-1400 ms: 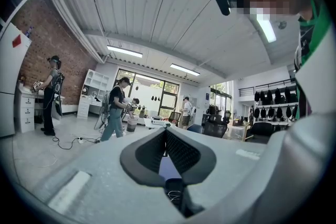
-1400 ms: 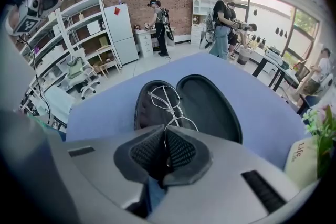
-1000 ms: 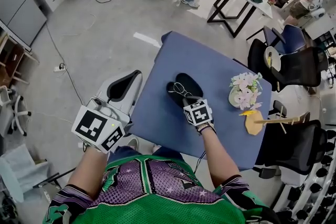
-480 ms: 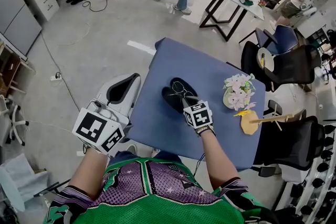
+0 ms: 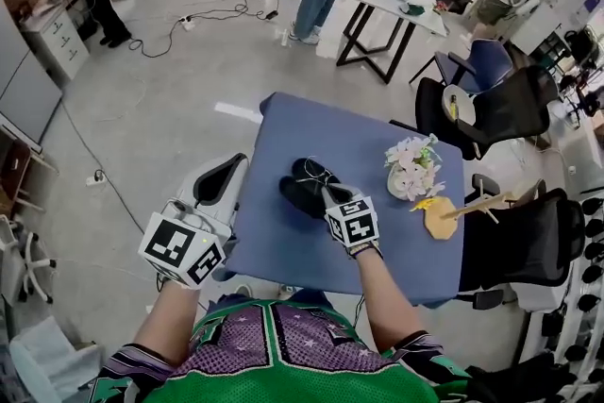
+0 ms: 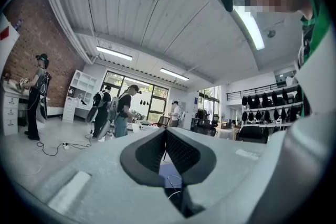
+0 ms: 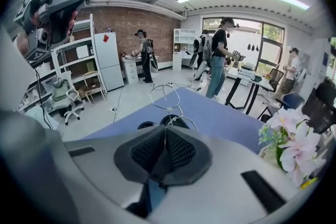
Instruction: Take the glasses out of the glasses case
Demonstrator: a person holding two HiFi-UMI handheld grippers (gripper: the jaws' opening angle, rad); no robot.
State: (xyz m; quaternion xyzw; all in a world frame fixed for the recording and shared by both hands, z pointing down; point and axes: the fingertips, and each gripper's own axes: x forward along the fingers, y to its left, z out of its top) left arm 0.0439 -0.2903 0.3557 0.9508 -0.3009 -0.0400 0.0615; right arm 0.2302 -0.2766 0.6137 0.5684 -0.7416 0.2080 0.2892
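The glasses (image 7: 167, 110) were a thin wire-rimmed pair, so fine that only the outline of one round rim and the curved wires below it showed clearly. They stood up out of the tip of the right gripper (image 7: 165, 139), whose dark ribbed fingers (image 7: 181, 152) were pinched together on the lower part of the frame. The rim rose just above and ahead of the fingertips, clear of everything else.

Directly beyond and below those fingertips lay the glasses case (image 5: 304, 188), black and lying open on the blue table (image 5: 396, 231), its two dark halves side by side. From the right gripper view the case sat just past the fingers, under the lifted frame; whether the wire touched the case I could not tell. Off to the right of the fingers stood a pot of pale pink flowers (image 5: 412, 167), well apart from the case.

The left gripper (image 6: 165, 136) hung off the table's near left edge, over the floor. Its fingers (image 6: 147, 152) were pressed flat against each other with nothing between them, and it touched neither case nor glasses.
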